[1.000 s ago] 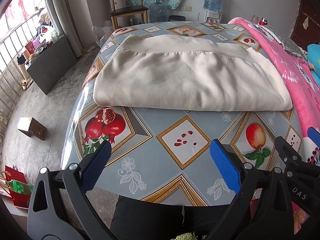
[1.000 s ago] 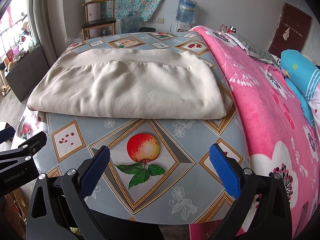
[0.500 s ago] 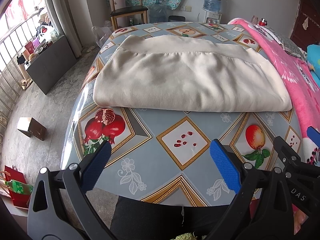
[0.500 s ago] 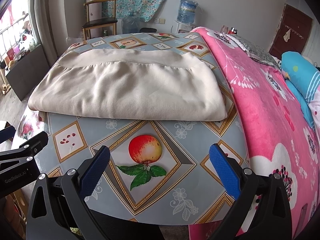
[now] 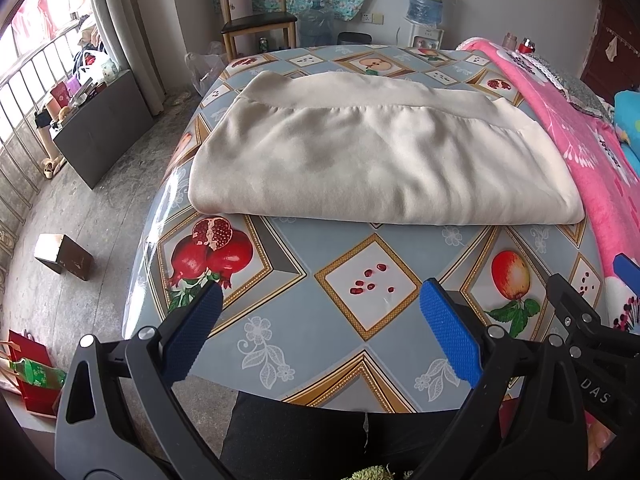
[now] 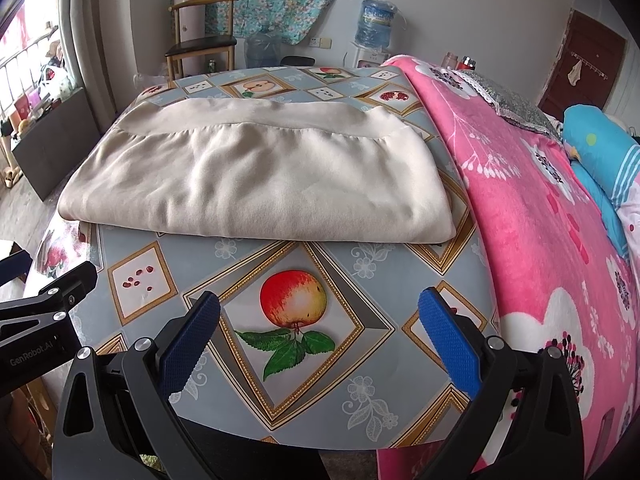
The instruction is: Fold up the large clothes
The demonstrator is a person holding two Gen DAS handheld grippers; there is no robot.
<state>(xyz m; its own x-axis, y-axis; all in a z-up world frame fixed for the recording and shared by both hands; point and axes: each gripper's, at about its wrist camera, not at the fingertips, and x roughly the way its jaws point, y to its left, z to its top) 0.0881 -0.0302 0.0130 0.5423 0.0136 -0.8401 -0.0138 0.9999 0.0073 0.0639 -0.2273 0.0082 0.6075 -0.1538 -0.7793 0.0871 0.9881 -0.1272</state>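
A cream-coloured garment (image 5: 380, 160) lies folded into a wide flat rectangle on the table with the fruit-print cloth (image 5: 304, 264); it also shows in the right wrist view (image 6: 256, 184). My left gripper (image 5: 320, 300) is open and empty, held over the table's near edge, short of the garment's front fold. My right gripper (image 6: 320, 300) is open and empty too, over the near edge by the apple print, apart from the garment. Each gripper's body shows at the side of the other's view.
A bed with a pink floral blanket (image 6: 540, 216) butts against the table's right side, with a blue pillow (image 6: 600, 148) on it. A wooden chair (image 5: 256, 20) and a water dispenser (image 5: 426, 4) stand beyond the table. A small box (image 5: 64, 256) sits on the floor at left.
Both grippers have drifted very slightly toward the garment; the views are almost the same. The garment has not moved.
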